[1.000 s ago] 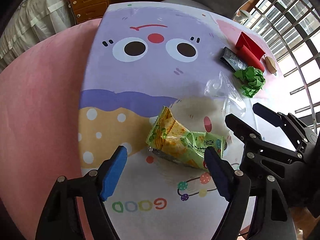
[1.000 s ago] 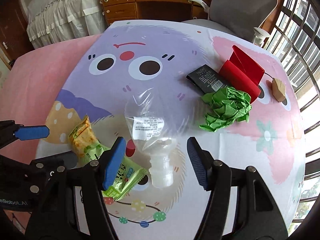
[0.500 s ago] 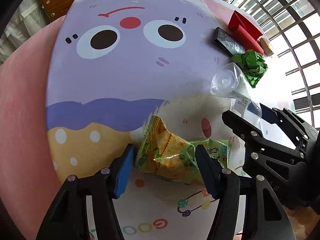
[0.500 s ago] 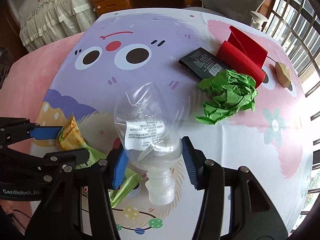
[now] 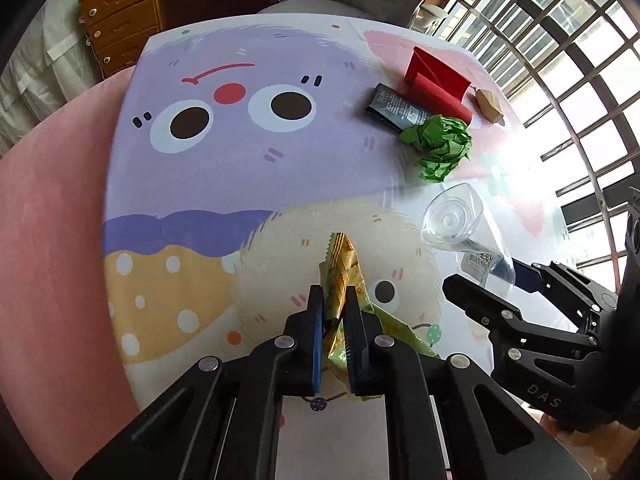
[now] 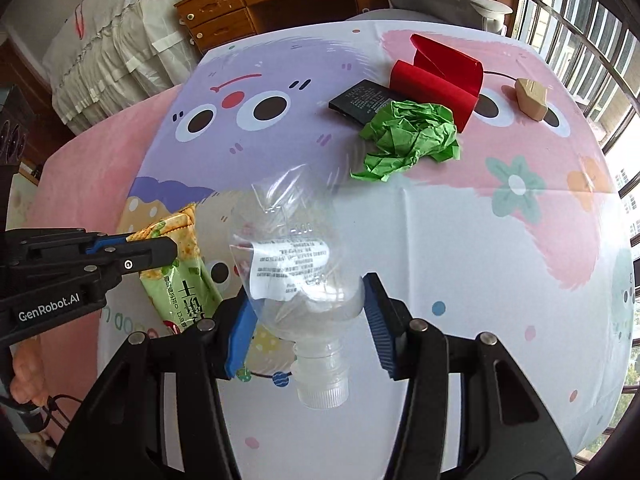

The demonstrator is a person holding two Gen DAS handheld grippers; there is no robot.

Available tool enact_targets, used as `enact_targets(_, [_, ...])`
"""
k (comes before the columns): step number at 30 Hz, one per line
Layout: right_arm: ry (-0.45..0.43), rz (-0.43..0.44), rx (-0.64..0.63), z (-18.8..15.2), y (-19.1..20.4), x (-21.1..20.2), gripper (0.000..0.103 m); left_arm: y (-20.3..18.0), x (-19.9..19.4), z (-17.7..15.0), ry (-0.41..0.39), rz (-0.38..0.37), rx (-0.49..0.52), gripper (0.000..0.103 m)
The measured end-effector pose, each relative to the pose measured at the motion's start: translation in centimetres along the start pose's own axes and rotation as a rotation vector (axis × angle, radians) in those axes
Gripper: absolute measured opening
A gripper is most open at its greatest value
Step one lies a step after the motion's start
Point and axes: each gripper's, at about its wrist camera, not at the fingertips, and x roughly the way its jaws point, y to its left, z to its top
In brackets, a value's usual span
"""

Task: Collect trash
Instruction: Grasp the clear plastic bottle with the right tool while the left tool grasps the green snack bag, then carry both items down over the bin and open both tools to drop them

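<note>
The left tongs (image 5: 333, 322) pinch the green crinkly snack wrapper (image 6: 176, 276) edge-up; the right tongs (image 6: 306, 322) clamp the clear squashed plastic bottle (image 6: 294, 264), cap toward them. Beyond the bottle, the crumpled green paper ball (image 6: 412, 136) lies on the cartoon-printed surface (image 6: 500, 260), nearer the right tongs.

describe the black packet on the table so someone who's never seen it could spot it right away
Start at the cartoon tablecloth and go to its far right part, where a folded red card stands. The black packet lies flat just left of it, touching the crumpled green paper. It is the only dark, flat rectangle, with small pale print.
</note>
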Motion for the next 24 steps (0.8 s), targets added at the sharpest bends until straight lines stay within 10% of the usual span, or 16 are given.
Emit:
enact_targets(14, [-0.045, 0.193, -0.068, -13.0, -6.8, -12.4, 0.047, -13.4, -10.8, -14.8, -0.276, 0.094, -0.104, 0.008])
enact_targets(24, [0.022, 0.216, -0.063, -25.7, -14.0, -17.6, 0.047, -24.7, -9.7, -26.3, -0.285, 0.198, -0.062, 0.009])
